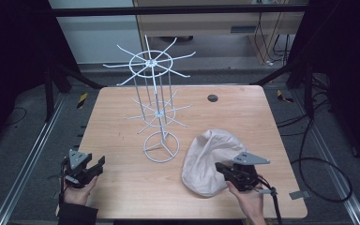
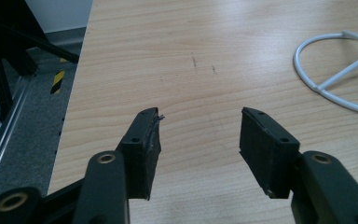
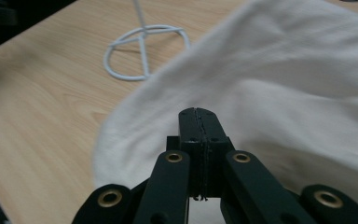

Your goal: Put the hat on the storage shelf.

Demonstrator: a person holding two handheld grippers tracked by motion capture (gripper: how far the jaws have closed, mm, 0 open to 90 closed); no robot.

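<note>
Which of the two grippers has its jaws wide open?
The left gripper, over bare table; its jaws stand apart. The right gripper is shut, at the white cloth.

Left gripper (image 1: 99, 163): black body, grey three-cornered plate on top, flat ribbed black pads (image 2: 265, 144), brass-coloured rivets at the linkage pivots. Right gripper (image 1: 219, 167): same black build, grey plate, black cable trailing with a grey tag. Left hand (image 1: 77, 192): dark sleeve at the wrist
</note>
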